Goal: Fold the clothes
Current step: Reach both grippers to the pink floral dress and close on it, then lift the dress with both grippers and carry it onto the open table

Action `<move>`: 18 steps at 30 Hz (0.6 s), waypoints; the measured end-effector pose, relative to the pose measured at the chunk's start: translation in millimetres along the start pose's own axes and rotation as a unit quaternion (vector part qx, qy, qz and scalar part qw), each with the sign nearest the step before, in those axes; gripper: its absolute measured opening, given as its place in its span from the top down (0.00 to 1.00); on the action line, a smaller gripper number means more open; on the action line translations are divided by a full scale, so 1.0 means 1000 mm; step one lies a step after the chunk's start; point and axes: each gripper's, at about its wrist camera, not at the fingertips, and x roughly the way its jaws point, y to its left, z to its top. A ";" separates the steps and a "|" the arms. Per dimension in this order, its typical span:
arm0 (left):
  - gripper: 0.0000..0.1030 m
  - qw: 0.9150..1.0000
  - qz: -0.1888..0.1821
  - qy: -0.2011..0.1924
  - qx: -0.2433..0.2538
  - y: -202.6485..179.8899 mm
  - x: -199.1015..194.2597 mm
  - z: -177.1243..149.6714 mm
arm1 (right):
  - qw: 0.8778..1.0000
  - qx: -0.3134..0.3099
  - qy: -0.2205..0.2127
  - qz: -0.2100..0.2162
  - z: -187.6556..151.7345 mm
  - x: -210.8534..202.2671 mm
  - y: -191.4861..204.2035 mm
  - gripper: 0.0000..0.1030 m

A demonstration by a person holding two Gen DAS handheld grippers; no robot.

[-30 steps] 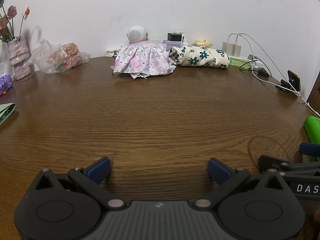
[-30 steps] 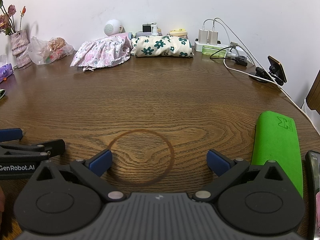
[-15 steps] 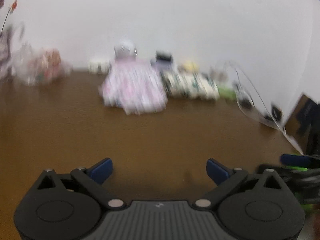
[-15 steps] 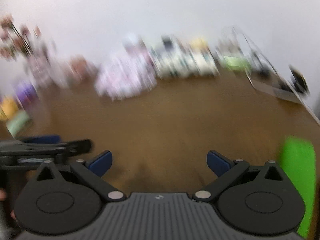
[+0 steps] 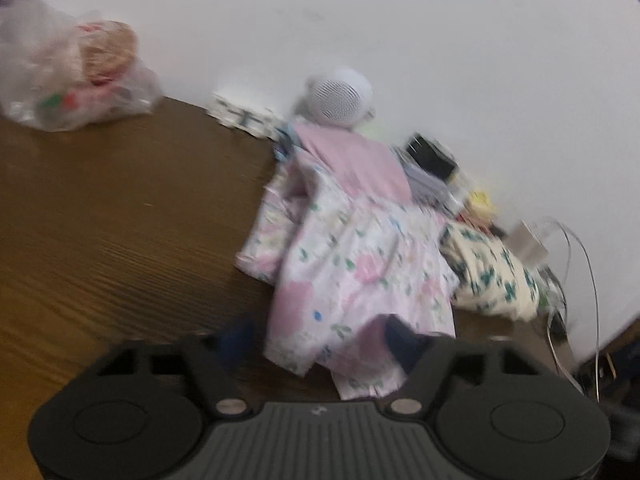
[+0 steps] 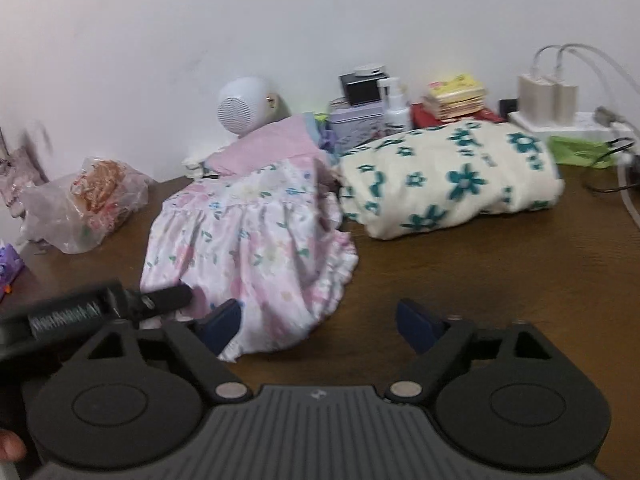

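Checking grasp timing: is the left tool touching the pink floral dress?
Cannot tell. In the blurred left wrist view the left tool straddles the pink floral dress hem, contact unclear.

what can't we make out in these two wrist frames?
- Left view: motion blur; whether the left gripper touches the pink dress is unclear.
- Right view: dress covers the right gripper's left fingertip.
- Right view: items behind the floral bundle are partly hidden.
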 end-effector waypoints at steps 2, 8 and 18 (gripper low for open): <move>0.88 1.000 -0.004 0.000 0.001 0.000 0.002 -0.002 | 1.000 0.004 0.012 0.019 -0.002 0.009 -0.001 0.50; 0.98 0.999 -0.021 -0.017 0.022 -0.012 -0.016 -0.011 | 0.997 0.041 0.029 0.064 -0.009 0.003 -0.005 0.98; 0.99 0.972 -0.054 -0.197 0.115 -0.107 -0.221 -0.033 | 0.974 0.028 -0.139 0.176 -0.013 -0.214 0.010 0.99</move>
